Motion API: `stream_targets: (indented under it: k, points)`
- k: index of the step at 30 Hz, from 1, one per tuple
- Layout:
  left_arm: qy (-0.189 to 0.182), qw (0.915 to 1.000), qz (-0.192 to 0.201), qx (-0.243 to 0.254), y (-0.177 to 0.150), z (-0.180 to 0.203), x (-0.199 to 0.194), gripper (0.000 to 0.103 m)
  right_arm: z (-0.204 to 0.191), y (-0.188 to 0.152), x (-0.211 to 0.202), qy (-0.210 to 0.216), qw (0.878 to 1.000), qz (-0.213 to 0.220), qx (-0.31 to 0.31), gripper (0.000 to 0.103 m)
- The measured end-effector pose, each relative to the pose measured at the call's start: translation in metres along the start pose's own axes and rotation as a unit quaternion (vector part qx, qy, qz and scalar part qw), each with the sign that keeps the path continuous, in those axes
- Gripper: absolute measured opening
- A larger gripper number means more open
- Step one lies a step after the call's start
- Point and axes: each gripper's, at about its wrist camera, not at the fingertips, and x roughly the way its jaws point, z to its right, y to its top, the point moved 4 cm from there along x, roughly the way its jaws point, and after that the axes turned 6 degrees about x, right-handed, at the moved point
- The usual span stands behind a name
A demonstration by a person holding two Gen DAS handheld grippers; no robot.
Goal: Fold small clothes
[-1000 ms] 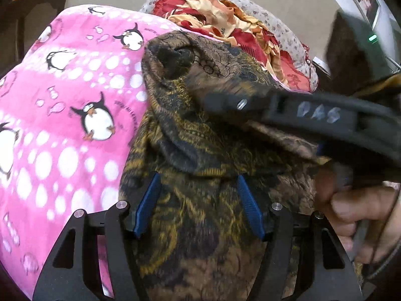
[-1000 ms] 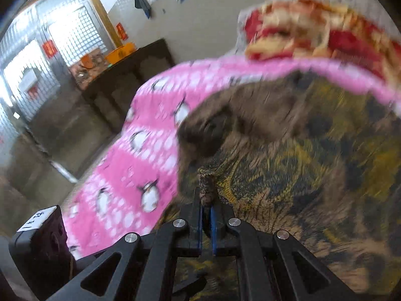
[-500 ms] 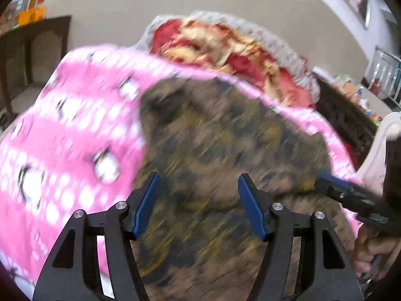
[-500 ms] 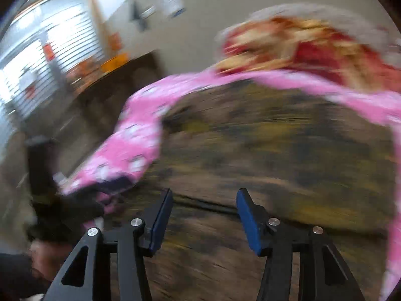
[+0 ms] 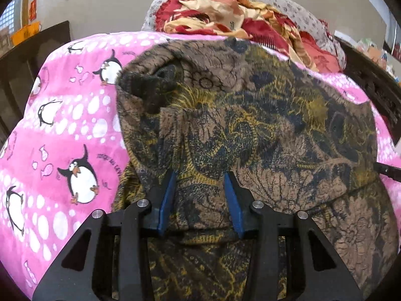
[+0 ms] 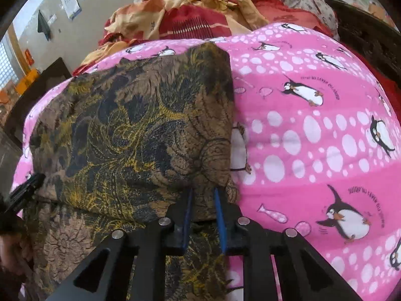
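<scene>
A brown garment (image 5: pixel 263 125) patterned in black and yellow lies spread on a pink penguin-print blanket (image 5: pixel 75 130), and its upper layer is folded over the lower part so that a thick folded edge runs across it. In the left wrist view a dark rolled opening of the garment sits near its far left corner, beside a printed penguin. Behind the blanket a heap of red and cream cloth (image 5: pixel 225 7) rests on a grey flowered cover (image 5: pixel 300 12).

The left gripper (image 5: pixel 200 195) points down at the near part of the garment. Its 2 blue pads stand apart with a raised fold of the fabric between them, and its jaws are closing; whether the pads already press the fold I cannot tell for sure, though they appear just beside it.

The right gripper (image 6: pixel 203 215) is at the garment's near right corner, where the folded edge meets the blanket. Its jaws are closing and stand narrowly apart, with the corner of the cloth between the pads.

In the right wrist view the black tip of the left gripper shows at the left edge, touching the fold, with part of a hand (image 6: pixel 12 250) below it.
</scene>
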Motion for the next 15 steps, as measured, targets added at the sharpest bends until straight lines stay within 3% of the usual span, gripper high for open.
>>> stream_targets:
  k: [4, 7, 10, 13, 15]
  points:
    - [0.008, 0.9993, 0.034, -0.014, 0.019, -0.002, -0.016, 0.040, -0.025, 0.023, -0.033, -0.020, 0.997, 0.070, -0.038, 0.015]
    - [0.001, 0.9997, 0.020, -0.013, 0.041, 0.005, 0.004, 0.040, -0.046, 0.049, -0.042, -0.026, 0.992, 0.113, -0.053, 0.017]
    - [-0.001, 0.9996, -0.020, -0.021, 0.047, 0.004, 0.039, 0.041, -0.045, 0.073, -0.016, -0.024, 0.995, 0.098, -0.023, 0.018]
    - [-0.011, 0.9996, 0.003, -0.024, 0.041, 0.002, 0.043, 0.041, -0.032, 0.075, 0.026, -0.045, 0.997, 0.064, -0.017, 0.018]
    - [-0.029, 0.9988, 0.006, -0.039, 0.040, -0.004, 0.043, 0.041, -0.029, 0.072, 0.023, -0.036, 0.992, 0.119, -0.031, 0.021]
